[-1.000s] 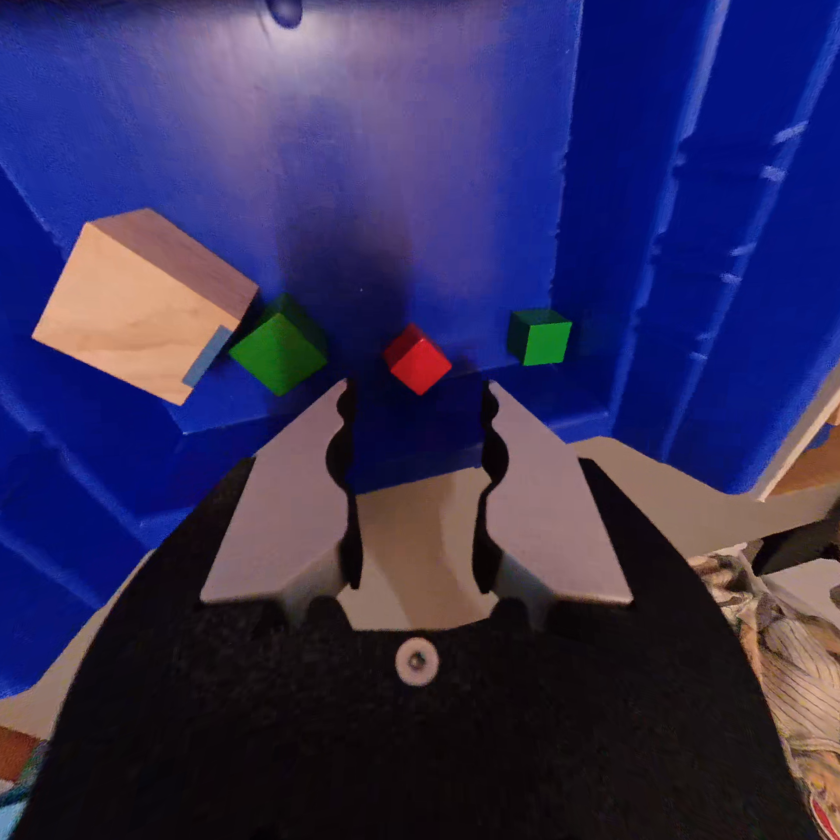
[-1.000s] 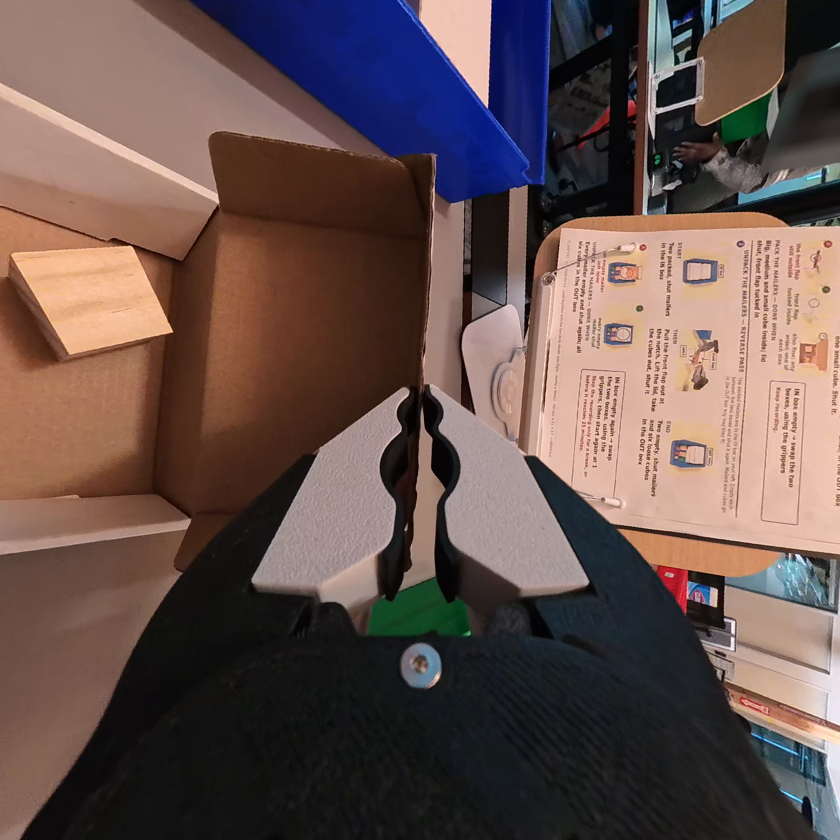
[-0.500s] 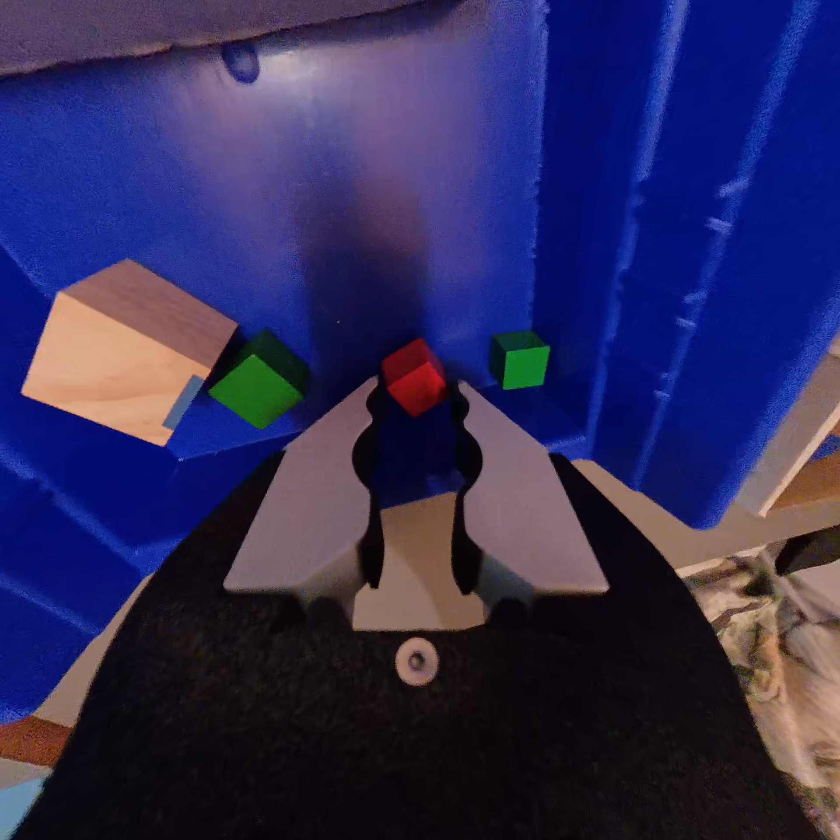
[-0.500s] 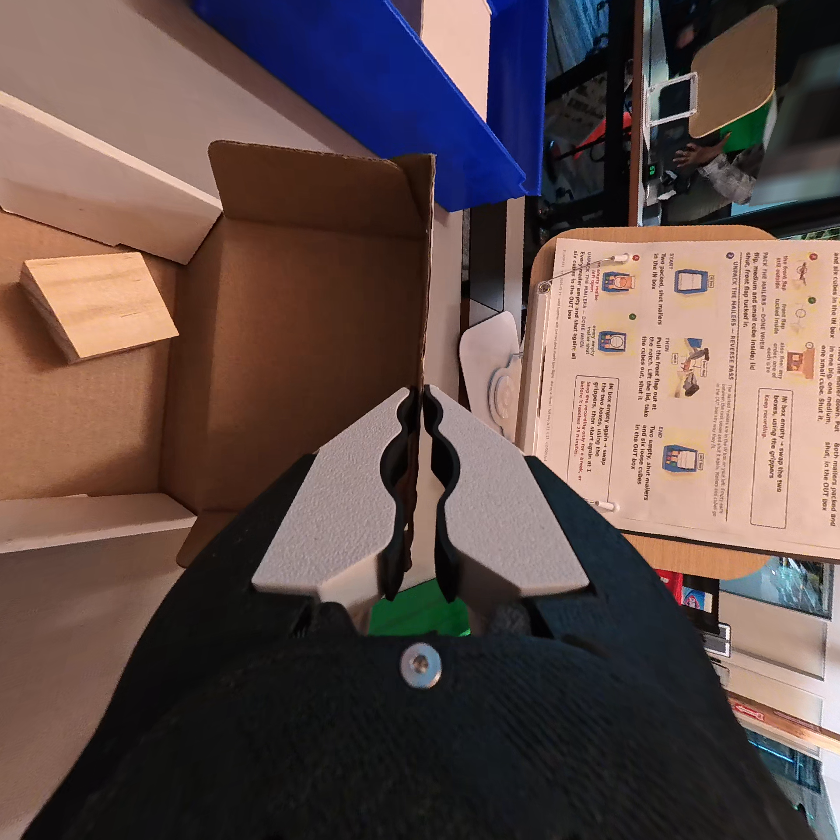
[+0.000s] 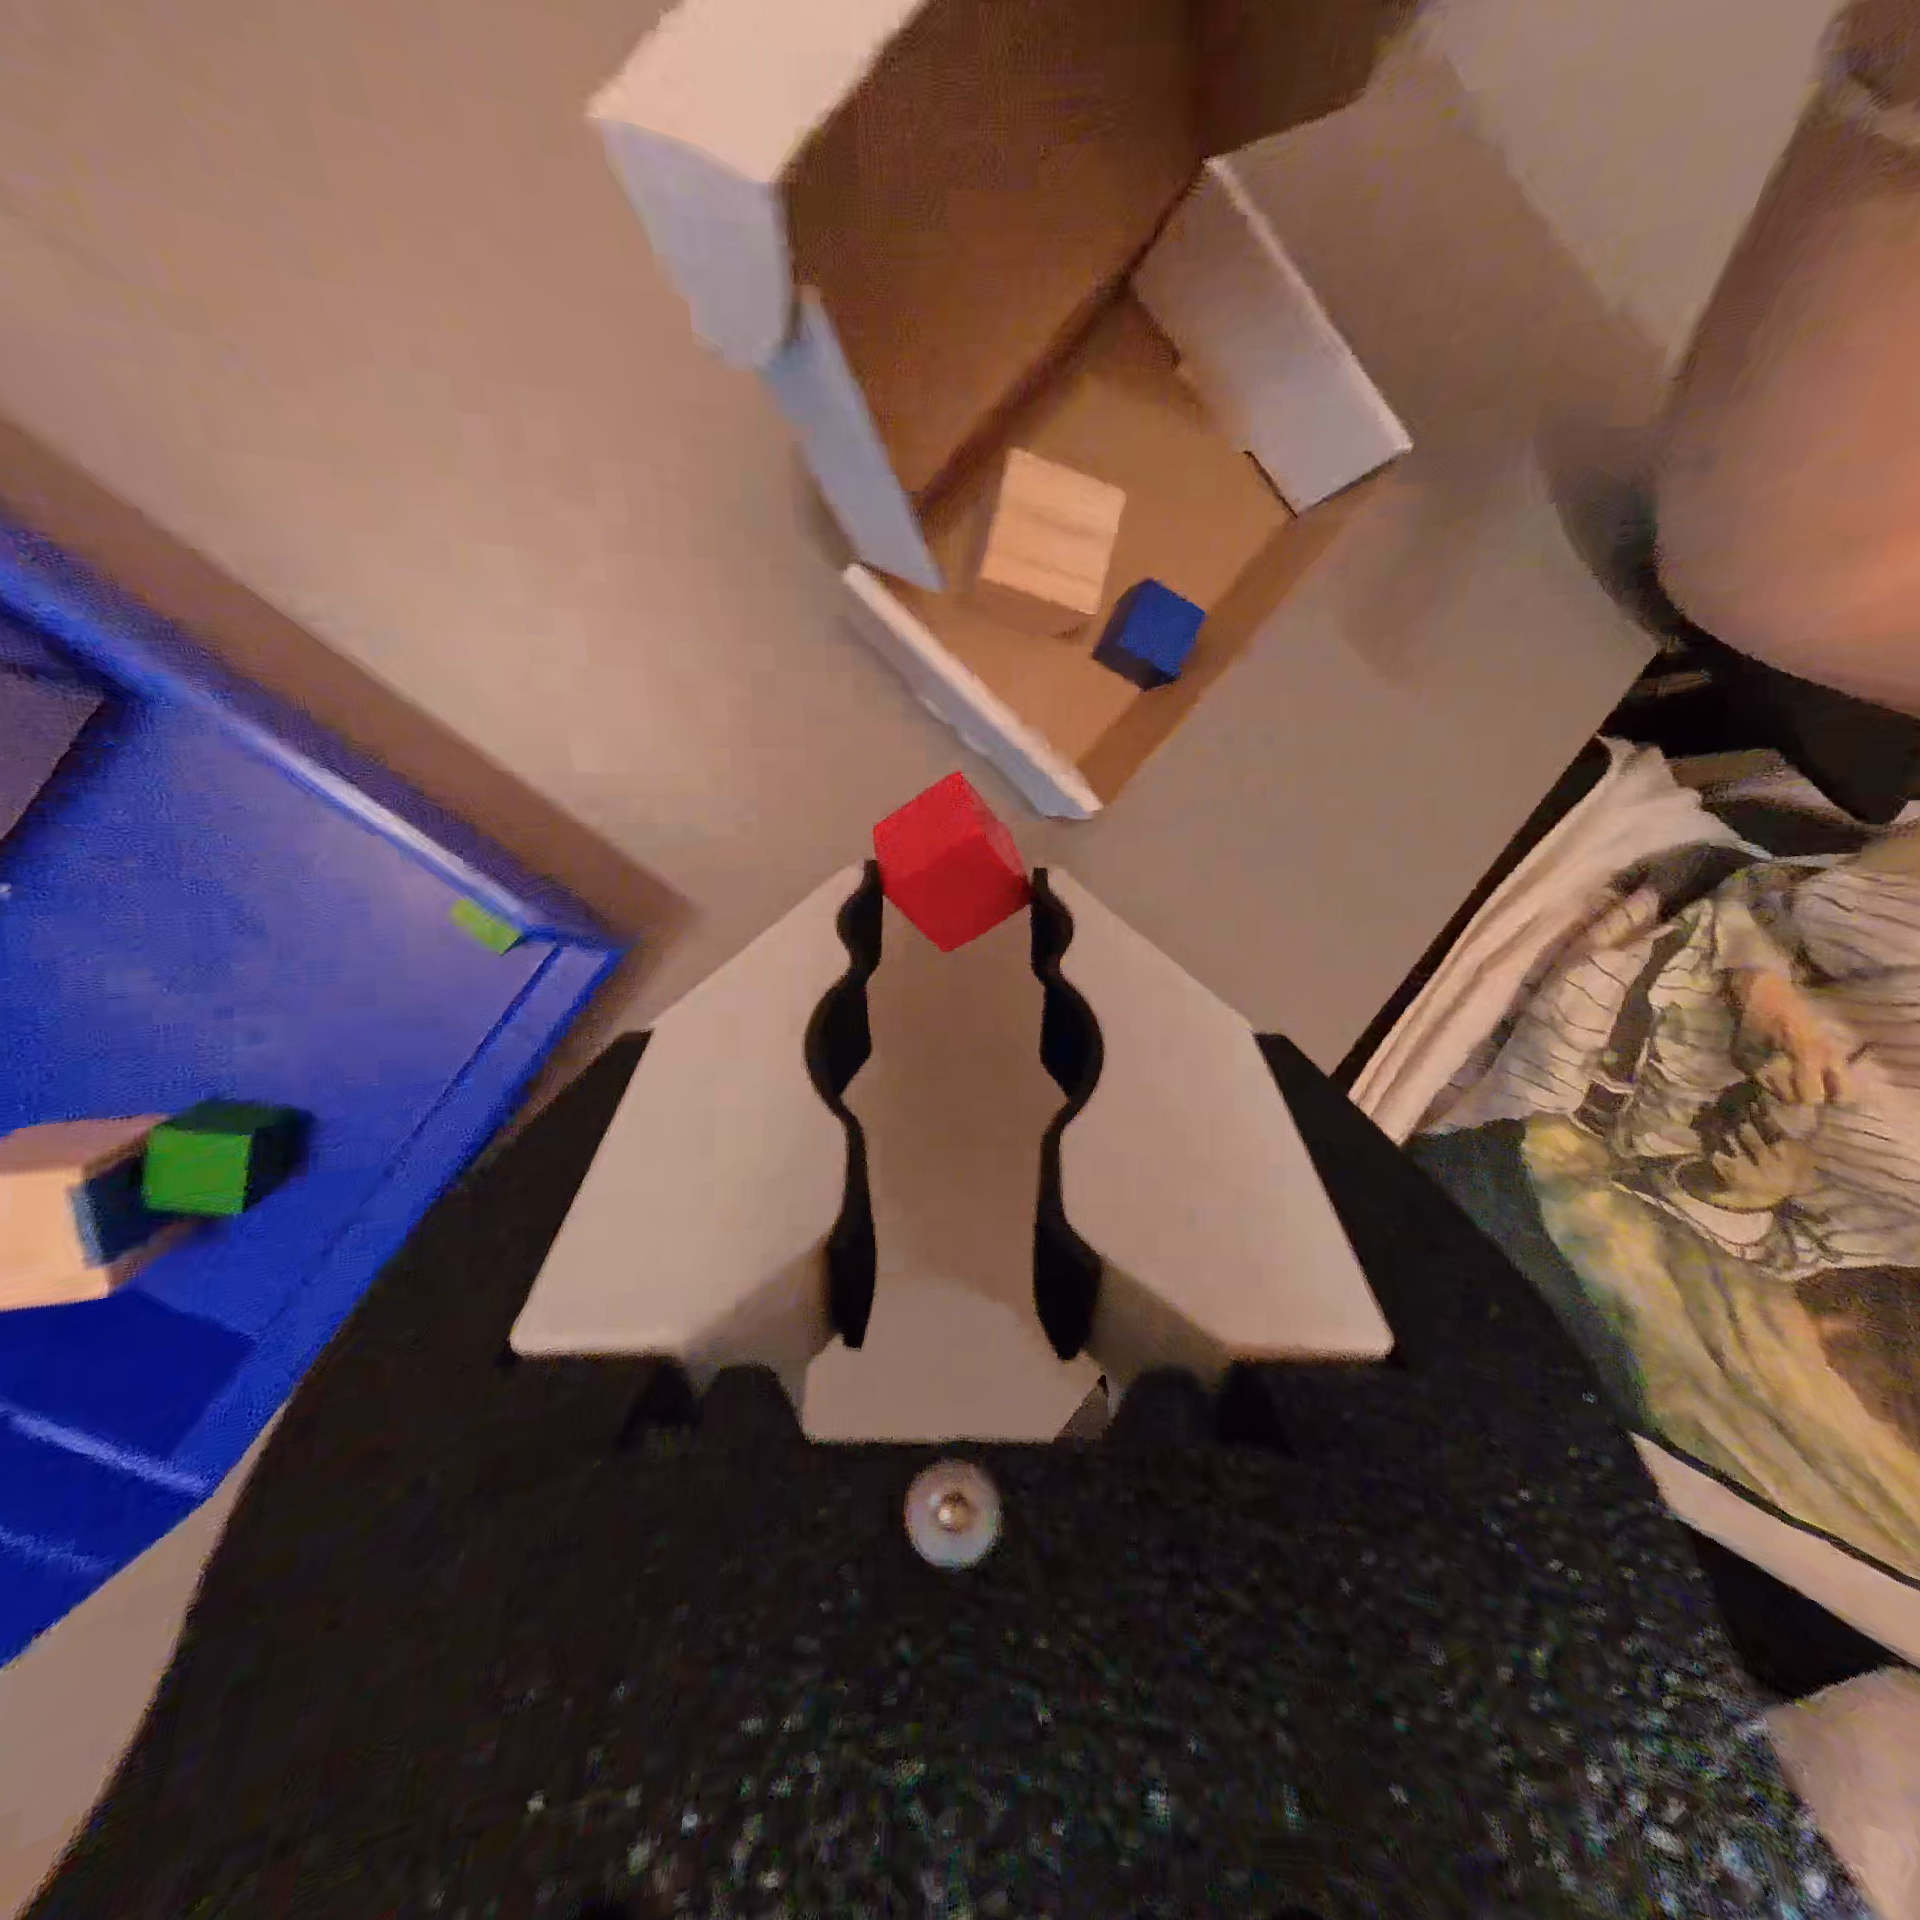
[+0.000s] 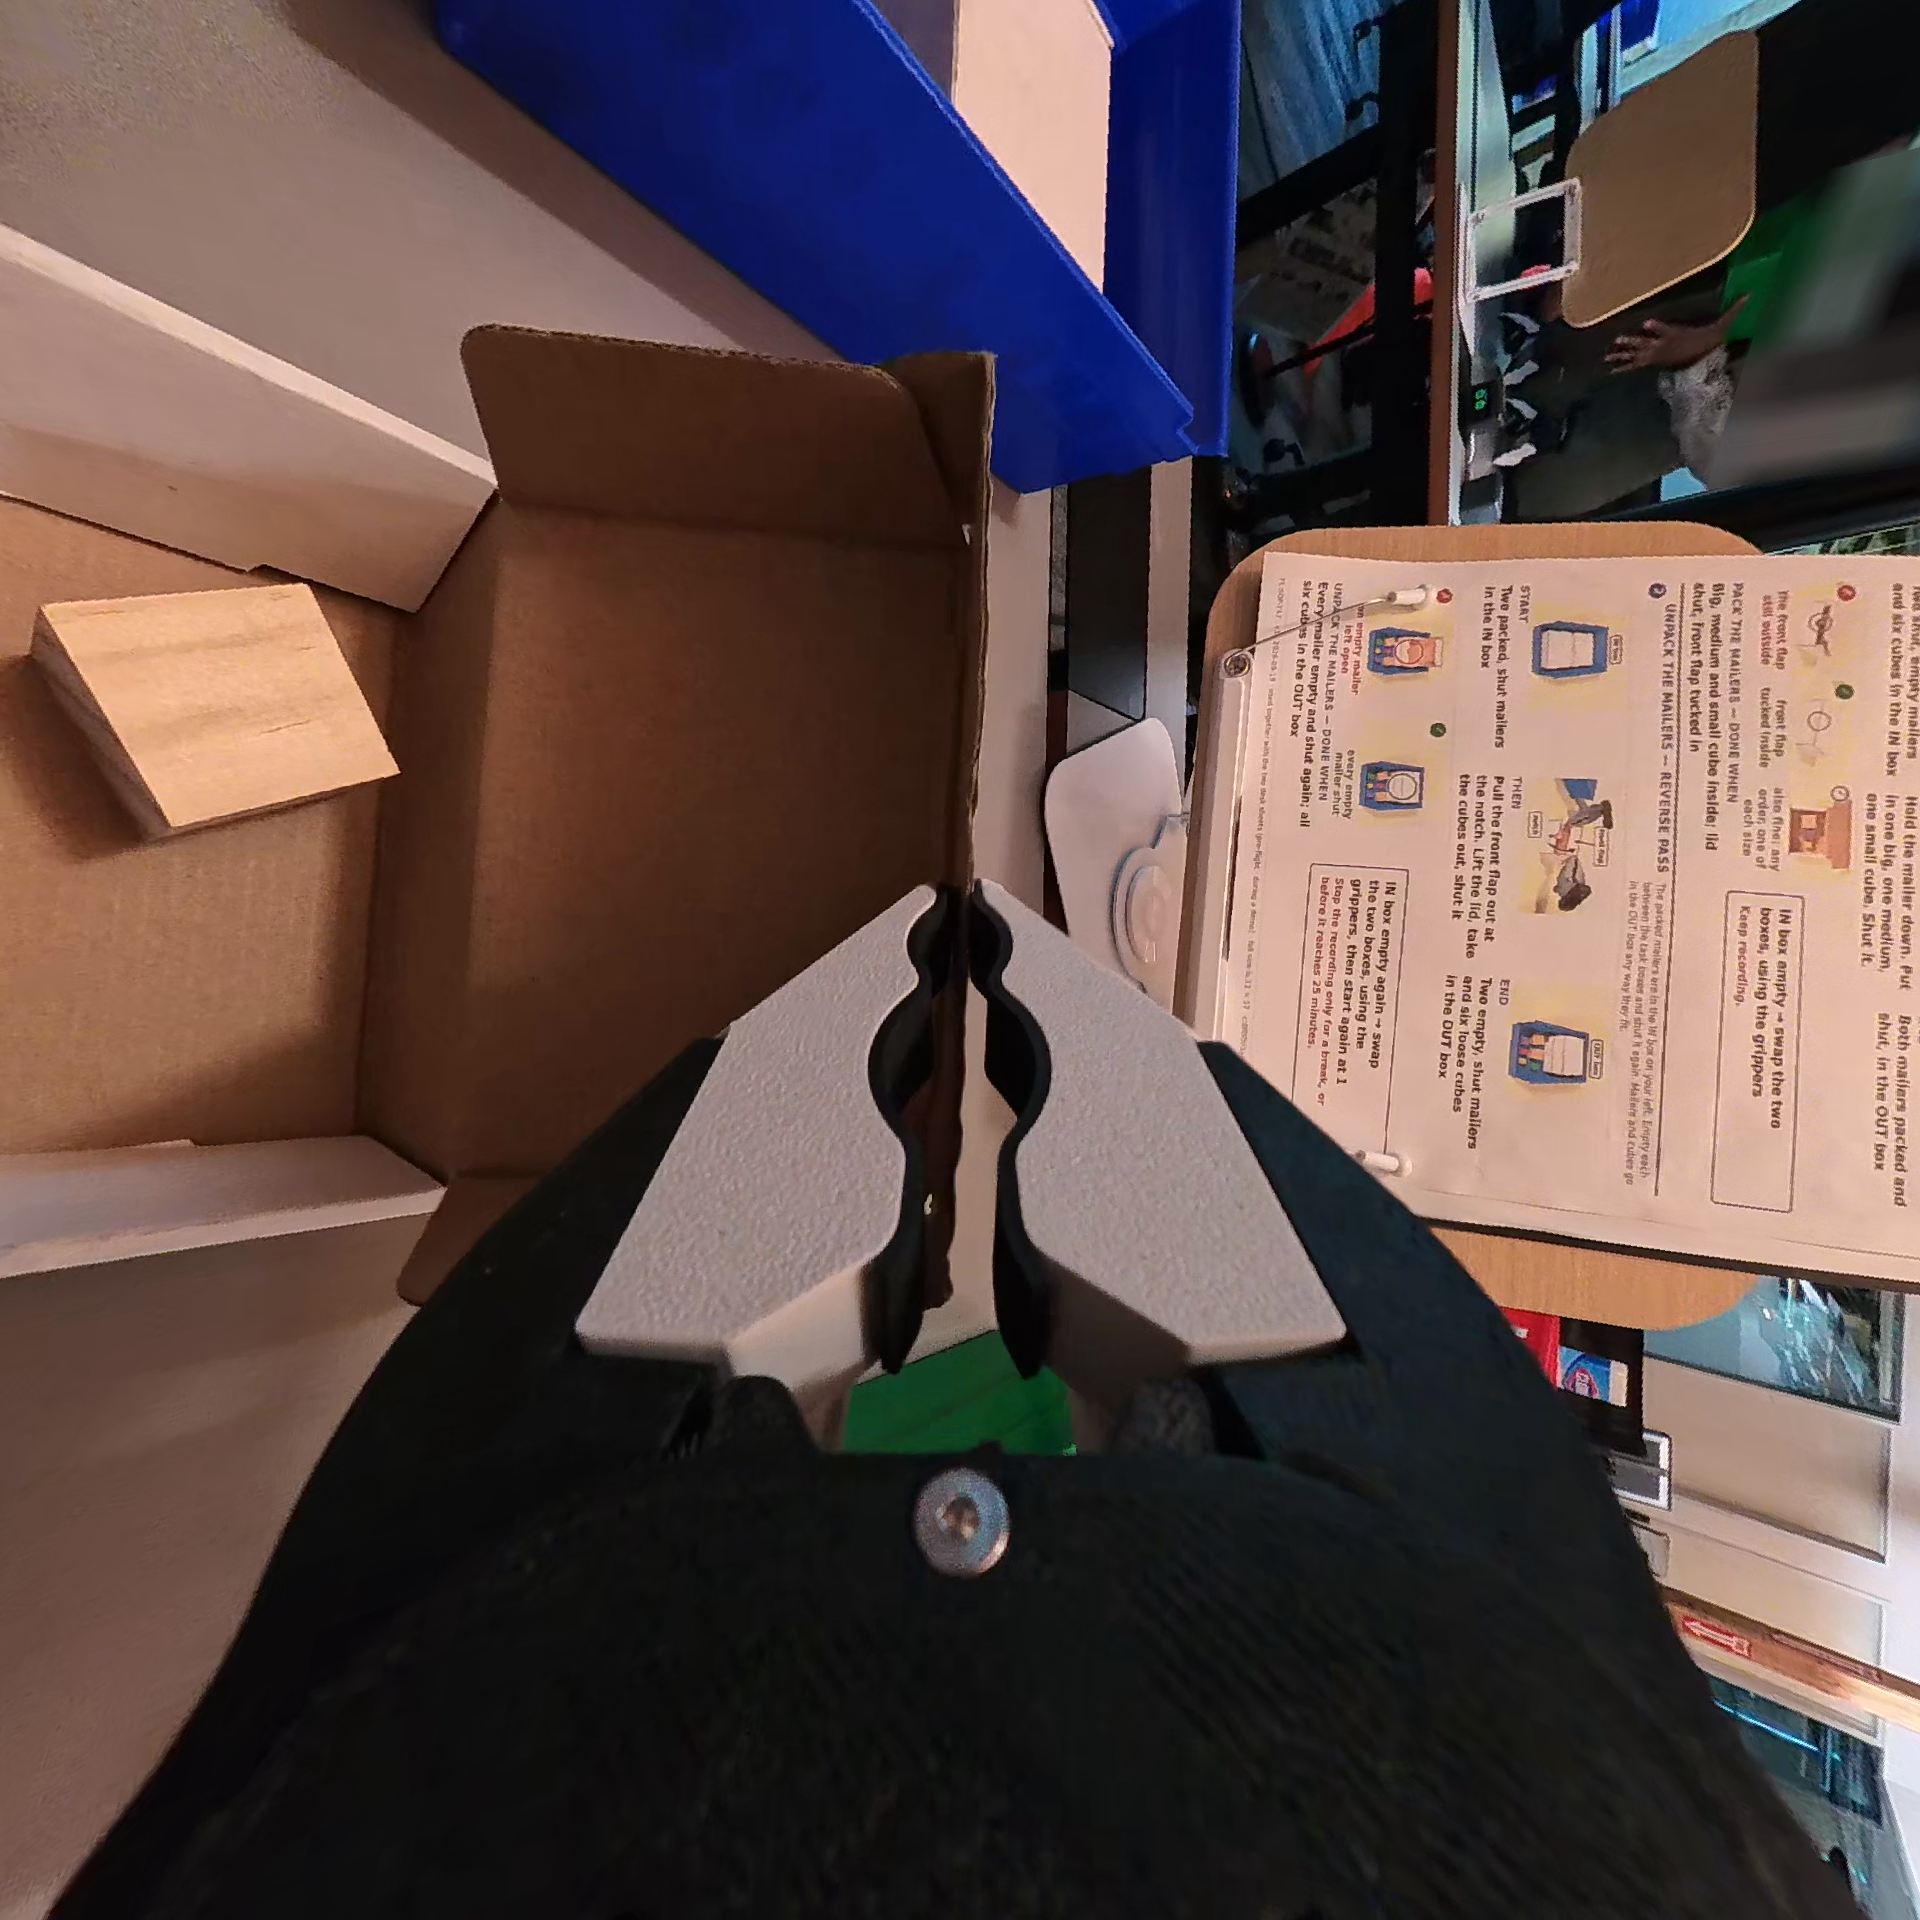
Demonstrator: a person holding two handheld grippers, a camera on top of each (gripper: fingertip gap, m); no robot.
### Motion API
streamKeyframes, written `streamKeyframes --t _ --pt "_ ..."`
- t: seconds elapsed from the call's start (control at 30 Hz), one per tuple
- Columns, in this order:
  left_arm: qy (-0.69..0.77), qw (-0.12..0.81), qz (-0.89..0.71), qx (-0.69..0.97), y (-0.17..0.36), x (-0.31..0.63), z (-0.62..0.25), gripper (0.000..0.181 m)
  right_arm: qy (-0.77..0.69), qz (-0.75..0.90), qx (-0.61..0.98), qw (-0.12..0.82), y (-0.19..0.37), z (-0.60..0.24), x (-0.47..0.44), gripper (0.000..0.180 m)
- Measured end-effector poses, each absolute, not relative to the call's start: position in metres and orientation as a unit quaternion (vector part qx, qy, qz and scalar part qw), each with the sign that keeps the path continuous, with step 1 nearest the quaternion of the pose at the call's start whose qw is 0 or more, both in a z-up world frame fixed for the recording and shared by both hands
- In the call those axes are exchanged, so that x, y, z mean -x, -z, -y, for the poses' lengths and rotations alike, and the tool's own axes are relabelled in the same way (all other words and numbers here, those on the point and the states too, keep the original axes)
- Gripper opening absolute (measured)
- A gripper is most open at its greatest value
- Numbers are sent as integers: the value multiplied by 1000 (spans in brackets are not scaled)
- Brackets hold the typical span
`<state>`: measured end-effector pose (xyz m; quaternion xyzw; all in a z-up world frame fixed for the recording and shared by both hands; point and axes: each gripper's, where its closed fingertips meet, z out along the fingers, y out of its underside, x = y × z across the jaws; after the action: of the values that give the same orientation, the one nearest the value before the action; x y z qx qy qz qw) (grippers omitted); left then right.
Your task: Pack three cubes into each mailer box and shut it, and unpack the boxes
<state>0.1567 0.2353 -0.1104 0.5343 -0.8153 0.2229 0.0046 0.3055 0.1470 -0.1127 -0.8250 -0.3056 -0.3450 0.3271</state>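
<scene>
The open white cardboard mailer box (image 5: 1262, 400) holds 2 of 3 cubes; left tongs (image 5: 954, 883) pinch the small red cube (image 5: 951, 860), right tongs (image 6: 958, 902) clamp the brown lid flap (image 6: 971, 665).

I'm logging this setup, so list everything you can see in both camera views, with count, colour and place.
Mailer: one, white outside, brown inside, open on the table.
Lid: one, brown, held up.
Wood cubes: two; one in the mailer, one in the bin.
Blue cube: one, in the mailer.
Red cube: one, gripped.
Green cube: one, in the bin.
Bin: one, blue, left.
Sheet: one, white, on a board.
Left gripper: holds the red cube.
Right gripper: pinches the lid.
</scene>
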Motion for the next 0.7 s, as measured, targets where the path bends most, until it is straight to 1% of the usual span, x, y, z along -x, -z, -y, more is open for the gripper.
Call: streamKeyframes --t 0.17,0.37,0.4,0.47,0.5,0.6,0.7 --pt "-253 -27 841 -477 144 -157 -149 25 350 306 818 338 108 -154 -300 0" --pt "-302 -134 811 -484 184 -207 -107 26 362 312 809 343 106 -159 -293 0" --pt "-309 -148 810 -477 188 -211 -104 27 363 314 807 343 105 -159 -292 0" --pt "-298 -164 816 -467 198 -210 -106 41 364 316 804 347 103 -158 -289 0" --pt "-296 -168 817 -465 201 -207 -108 38 364 317 803 349 102 -157 -288 0" --pt "-324 -178 803 -468 195 -194 -116 39 369 323 799 347 100 -153 -288 0" --pt "-349 -206 772 -490 179 -184 -137 31 366 322 799 352 99 -152 -287 0"
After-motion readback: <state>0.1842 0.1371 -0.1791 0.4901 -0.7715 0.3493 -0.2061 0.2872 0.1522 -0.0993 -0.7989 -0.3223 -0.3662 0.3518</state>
